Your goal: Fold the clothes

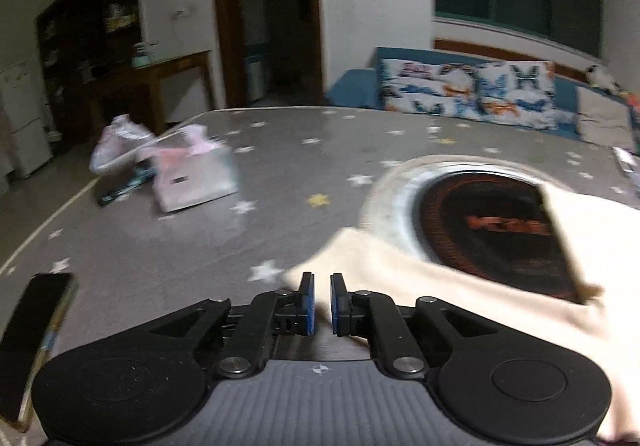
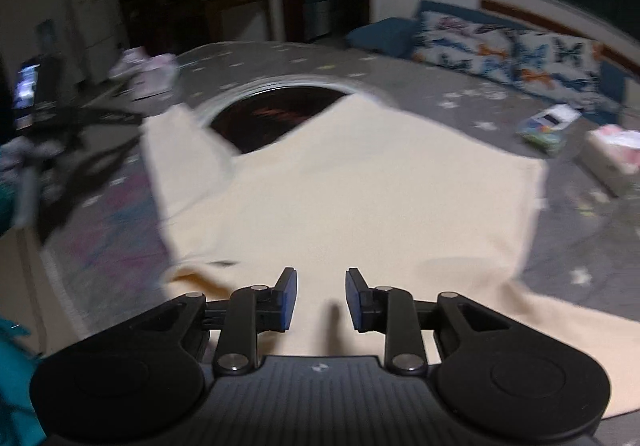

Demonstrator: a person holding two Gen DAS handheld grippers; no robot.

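Note:
A cream garment (image 2: 360,198) lies spread on the grey star-patterned surface (image 1: 240,246). Its round dark print with orange lettering (image 1: 492,230) has a pale ring around it and is partly covered by a folded-over flap. My left gripper (image 1: 322,304) sits at the garment's near left corner, its jaws almost together with cream cloth in the narrow gap. My right gripper (image 2: 321,298) hovers over the garment's near edge, jaws apart, with nothing pressed between the pads; the cloth lies below them.
A dark phone (image 1: 36,346) lies at the near left. Pink and white bags and a box (image 1: 192,174) sit farther left. Butterfly pillows (image 1: 468,94) line the far edge. A tissue box (image 2: 612,154), a colourful packet (image 2: 548,126) and a dark stand (image 2: 80,142) flank the garment.

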